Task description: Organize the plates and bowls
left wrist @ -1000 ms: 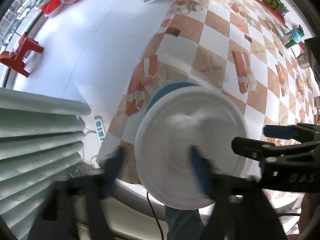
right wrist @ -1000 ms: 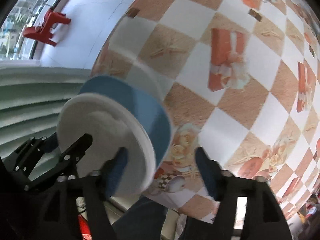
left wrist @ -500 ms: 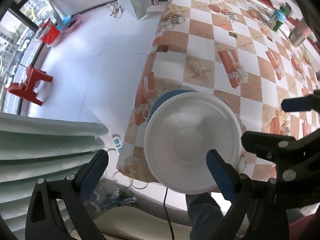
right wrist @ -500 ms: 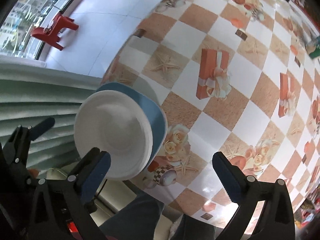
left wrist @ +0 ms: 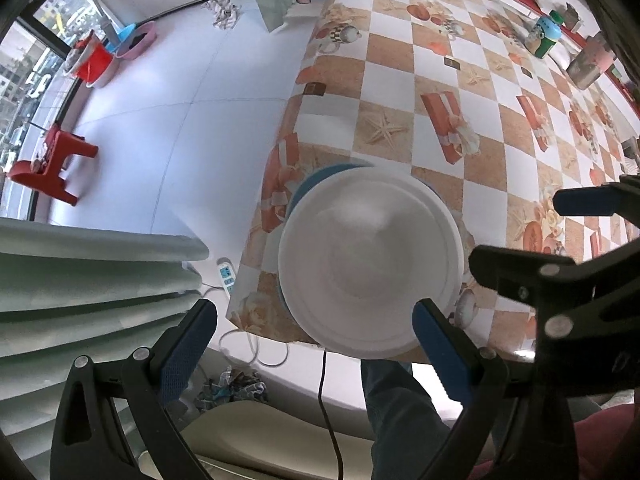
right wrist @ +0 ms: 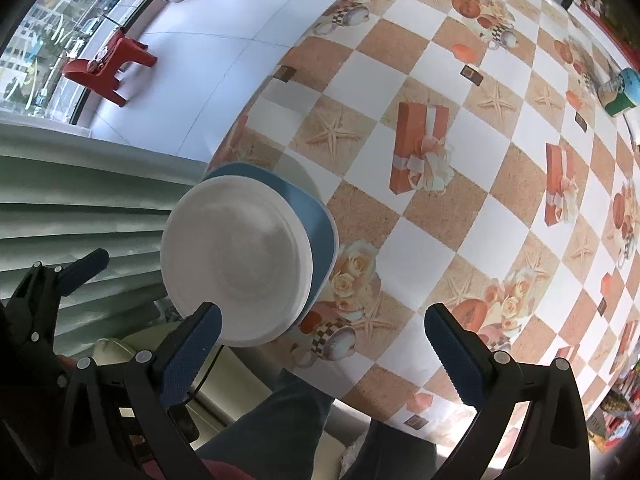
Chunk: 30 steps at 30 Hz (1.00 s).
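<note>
A white plate [left wrist: 370, 264] lies on a blue bowl [left wrist: 316, 180] at the near left corner of the checked table [left wrist: 480, 92]. The stack also shows in the right wrist view, white plate [right wrist: 236, 260] over blue bowl [right wrist: 316, 224]. My left gripper [left wrist: 316, 344] is open and empty, raised above and just in front of the stack. My right gripper [right wrist: 320, 348] is open and empty, above the table's front edge, to the right of the stack. The right gripper's arm [left wrist: 560, 280] shows at the right of the left wrist view.
A green-and-blue bottle [left wrist: 544, 36] and a metal cup [left wrist: 588, 64] stand at the table's far side. A pale green slatted chair back [left wrist: 80, 280] is at the left. A red stool [left wrist: 52, 160], tubs [left wrist: 116, 52] and a power strip [left wrist: 226, 276] are on the floor.
Both grippers opened wide and drew back and up from the plate and bowl stack, which stays on the table corner.
</note>
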Tool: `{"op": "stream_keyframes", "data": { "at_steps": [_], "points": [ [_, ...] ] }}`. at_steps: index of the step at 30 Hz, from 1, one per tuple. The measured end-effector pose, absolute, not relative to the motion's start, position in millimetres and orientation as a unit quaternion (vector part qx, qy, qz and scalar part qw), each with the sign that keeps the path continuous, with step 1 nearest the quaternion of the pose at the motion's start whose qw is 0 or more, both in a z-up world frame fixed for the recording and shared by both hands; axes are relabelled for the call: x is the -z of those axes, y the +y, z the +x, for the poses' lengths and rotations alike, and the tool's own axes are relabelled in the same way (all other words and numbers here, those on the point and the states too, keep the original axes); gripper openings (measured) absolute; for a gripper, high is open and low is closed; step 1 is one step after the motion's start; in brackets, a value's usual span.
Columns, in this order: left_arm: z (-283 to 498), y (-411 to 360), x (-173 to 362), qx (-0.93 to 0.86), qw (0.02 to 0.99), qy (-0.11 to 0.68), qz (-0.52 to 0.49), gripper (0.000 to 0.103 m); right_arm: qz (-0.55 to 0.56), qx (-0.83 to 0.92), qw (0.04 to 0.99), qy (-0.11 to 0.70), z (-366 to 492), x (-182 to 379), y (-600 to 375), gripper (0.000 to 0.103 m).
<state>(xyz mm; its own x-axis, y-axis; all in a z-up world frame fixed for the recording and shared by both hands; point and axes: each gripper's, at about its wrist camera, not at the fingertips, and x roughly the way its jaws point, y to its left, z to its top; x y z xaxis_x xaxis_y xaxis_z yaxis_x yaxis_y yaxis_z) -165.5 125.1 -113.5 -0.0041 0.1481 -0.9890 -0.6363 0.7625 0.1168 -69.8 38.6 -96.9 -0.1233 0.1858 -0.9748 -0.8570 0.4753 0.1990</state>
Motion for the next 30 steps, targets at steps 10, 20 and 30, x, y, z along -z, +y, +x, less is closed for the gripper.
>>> {"op": "stream_keyframes", "data": {
  "at_steps": [10,20,30],
  "points": [
    [-162.4,122.8,108.1,-0.284,0.683,0.65,-0.173,0.099,-0.281,-0.441,0.602,0.603,-76.9,91.0,44.1,0.102],
    [-158.9,117.8,105.7,-0.284,0.684,0.652,-0.163,0.099,-0.284,-0.444,0.601,0.601,-80.3,89.8,44.7,0.102],
    [-157.5,114.9,103.5,-0.284,0.685,0.652,-0.159,0.099,-0.283,-0.446,0.599,0.602,-81.2,89.0,43.0,0.102]
  ]
}}
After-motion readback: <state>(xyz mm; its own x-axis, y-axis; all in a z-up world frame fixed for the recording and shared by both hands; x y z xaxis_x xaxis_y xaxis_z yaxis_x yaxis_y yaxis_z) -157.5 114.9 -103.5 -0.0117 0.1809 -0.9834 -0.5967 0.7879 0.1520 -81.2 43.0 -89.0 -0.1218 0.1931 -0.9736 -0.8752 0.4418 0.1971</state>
